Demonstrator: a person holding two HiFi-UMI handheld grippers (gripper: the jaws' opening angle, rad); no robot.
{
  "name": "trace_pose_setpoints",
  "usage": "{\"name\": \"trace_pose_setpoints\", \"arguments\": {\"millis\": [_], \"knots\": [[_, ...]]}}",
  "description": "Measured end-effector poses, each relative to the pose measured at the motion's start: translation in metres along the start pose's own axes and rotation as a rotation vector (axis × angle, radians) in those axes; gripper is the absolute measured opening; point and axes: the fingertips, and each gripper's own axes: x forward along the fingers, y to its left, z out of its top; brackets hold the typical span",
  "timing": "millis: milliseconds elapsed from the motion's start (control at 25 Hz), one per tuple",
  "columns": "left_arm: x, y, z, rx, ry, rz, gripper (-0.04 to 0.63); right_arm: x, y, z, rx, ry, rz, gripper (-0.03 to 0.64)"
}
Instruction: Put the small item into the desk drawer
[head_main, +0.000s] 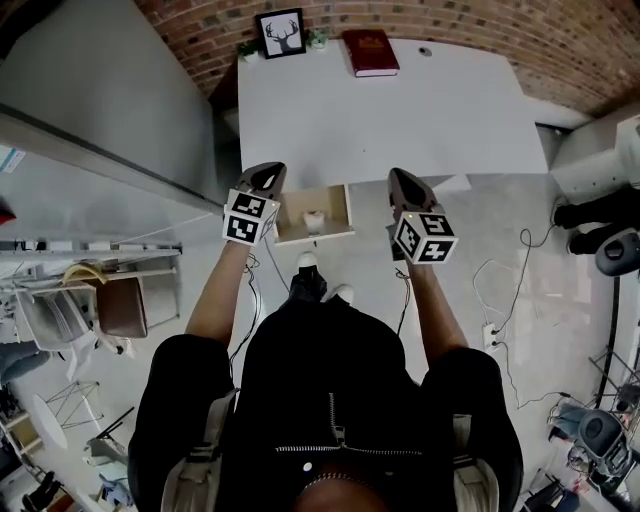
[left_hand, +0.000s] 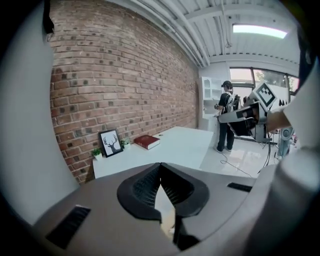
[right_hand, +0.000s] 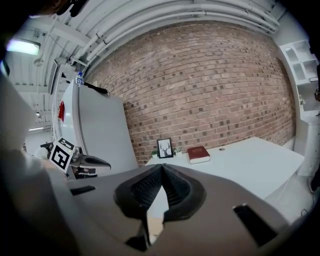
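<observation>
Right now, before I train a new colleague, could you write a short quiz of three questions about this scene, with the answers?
1. True or false: the small white item lies inside the open drawer.
2. What lies on the desk? A) red book B) laptop C) cup
3. What do the left claw and the right claw hold?
Key: 1 true; 2 A; 3 nothing, both are shut and empty.
</observation>
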Motion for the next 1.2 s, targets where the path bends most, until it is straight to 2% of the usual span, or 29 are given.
{"name": "trace_pose_setpoints", "arguments": {"millis": [440, 720, 1200], "knots": [[-0.047, 0.032, 0.082, -0.038, -0.218, 0.05, 0.021, 0.003, 0.021, 0.071, -0.102, -0.156, 0.033, 0.005], [-0.045, 0.037, 0.081, -0.053, -0.243, 0.059, 0.021, 0.007, 0.02, 0.078, -0.115, -0.169, 0.043, 0.003], [-0.034, 0.035, 0.082, -0.068, -0.257, 0.041, 0.021, 0.019, 0.02, 0.062, -0.103, -0.133, 0.045, 0.003]]}}
